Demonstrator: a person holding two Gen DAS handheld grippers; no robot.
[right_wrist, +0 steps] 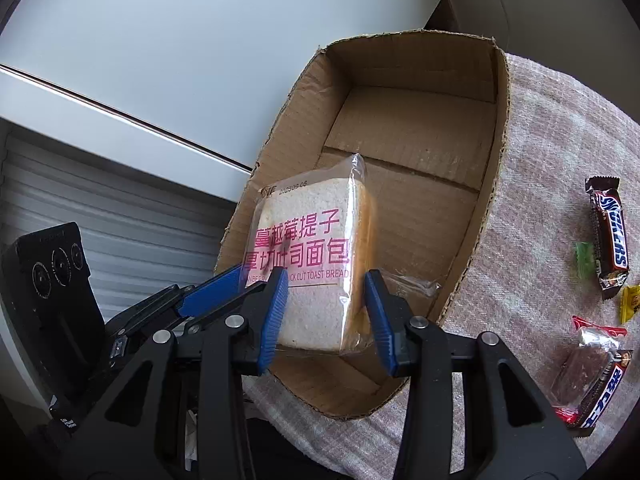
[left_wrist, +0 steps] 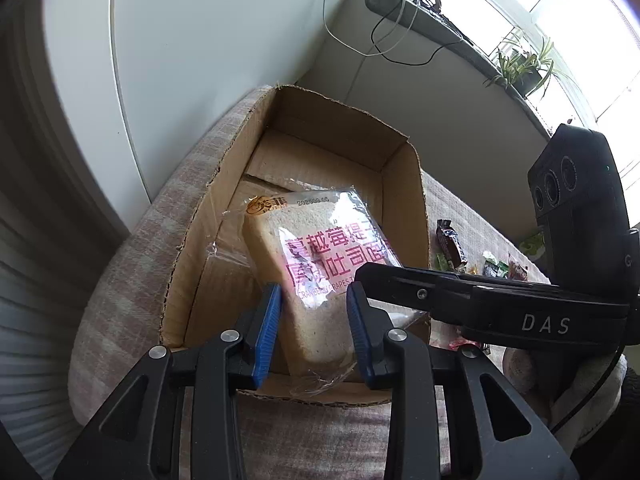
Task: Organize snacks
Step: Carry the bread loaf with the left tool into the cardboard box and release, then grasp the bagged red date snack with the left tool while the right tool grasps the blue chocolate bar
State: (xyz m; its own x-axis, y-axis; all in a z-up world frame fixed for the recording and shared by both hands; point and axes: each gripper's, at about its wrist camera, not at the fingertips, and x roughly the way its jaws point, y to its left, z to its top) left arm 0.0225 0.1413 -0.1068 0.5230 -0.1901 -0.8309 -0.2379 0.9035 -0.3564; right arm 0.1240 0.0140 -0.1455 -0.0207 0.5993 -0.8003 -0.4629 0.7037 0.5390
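A clear-wrapped pack of thick-cut toast bread [left_wrist: 316, 248] [right_wrist: 308, 240] with pink lettering hangs upright just inside an open cardboard box [left_wrist: 404, 184] [right_wrist: 496, 160]. My left gripper [left_wrist: 314, 324] is shut on the lower part of the pack, its blue pads pressing both sides. From the other side my right gripper [right_wrist: 326, 316] is shut on the same pack. In the left wrist view one black finger [left_wrist: 400, 280] of the right gripper crosses in from the right. In the right wrist view a blue pad [right_wrist: 212, 292] of the left gripper shows at the pack's left edge. The box holds nothing else.
The box stands on a pink checked cloth [right_wrist: 540, 200]. To its right lie a Snickers bar [right_wrist: 610, 232] [left_wrist: 450, 244], a green candy [right_wrist: 584, 256], a yellow candy [right_wrist: 631, 302] and a wrapped chocolate cake [right_wrist: 592, 376]. A white wall is behind; a sill with plants [left_wrist: 524, 64] is far right.
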